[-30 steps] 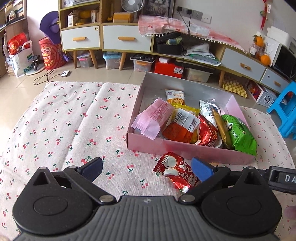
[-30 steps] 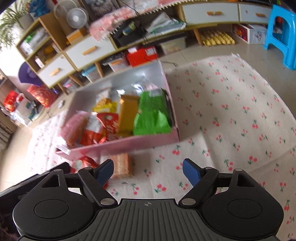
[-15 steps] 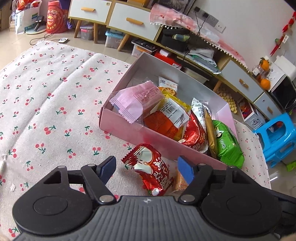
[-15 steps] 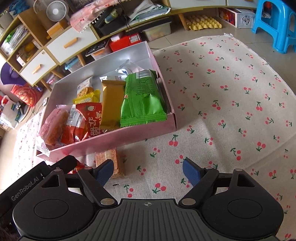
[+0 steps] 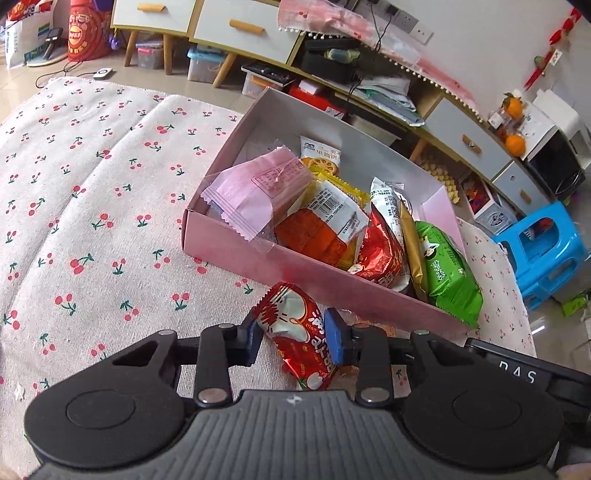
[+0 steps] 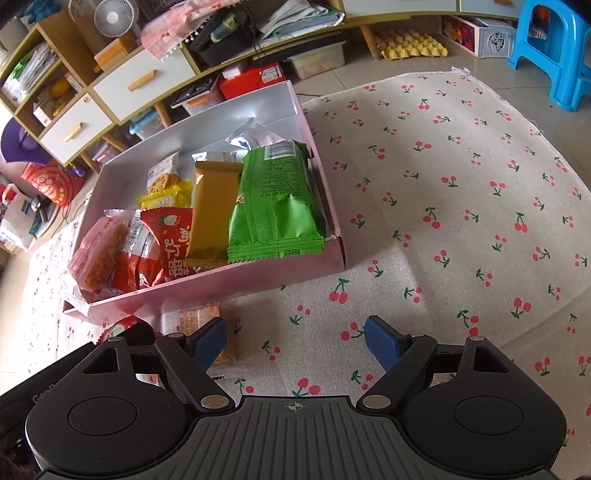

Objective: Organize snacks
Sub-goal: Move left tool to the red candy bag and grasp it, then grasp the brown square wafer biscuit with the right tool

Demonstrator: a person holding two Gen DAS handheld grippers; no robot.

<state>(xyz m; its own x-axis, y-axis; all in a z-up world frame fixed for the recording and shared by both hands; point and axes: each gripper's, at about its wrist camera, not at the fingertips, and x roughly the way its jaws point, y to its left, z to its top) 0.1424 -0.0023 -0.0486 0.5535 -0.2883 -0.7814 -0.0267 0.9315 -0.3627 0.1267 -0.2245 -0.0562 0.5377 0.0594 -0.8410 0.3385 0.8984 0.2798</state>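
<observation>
A pink box (image 5: 314,271) on the cherry-print cloth holds several snack packets, among them a pink one (image 5: 258,192) and a green one (image 5: 447,277). My left gripper (image 5: 293,334) is shut on a red and white snack packet (image 5: 295,332) lying on the cloth just in front of the box. In the right wrist view the box (image 6: 221,284) is ahead to the left. An orange wafer packet (image 6: 207,317) lies on the cloth beside the left finger of my right gripper (image 6: 295,341), which is open and empty.
The cherry-print cloth (image 6: 461,221) spreads wide to the right of the box and to its left (image 5: 74,184). Low cabinets with drawers (image 5: 240,26) and storage bins line the far wall. A blue stool (image 5: 546,254) stands beyond the cloth's right edge.
My left gripper moved forward over the red and white packet and closed its fingers on it. The right gripper stayed open and shifted only slightly.
</observation>
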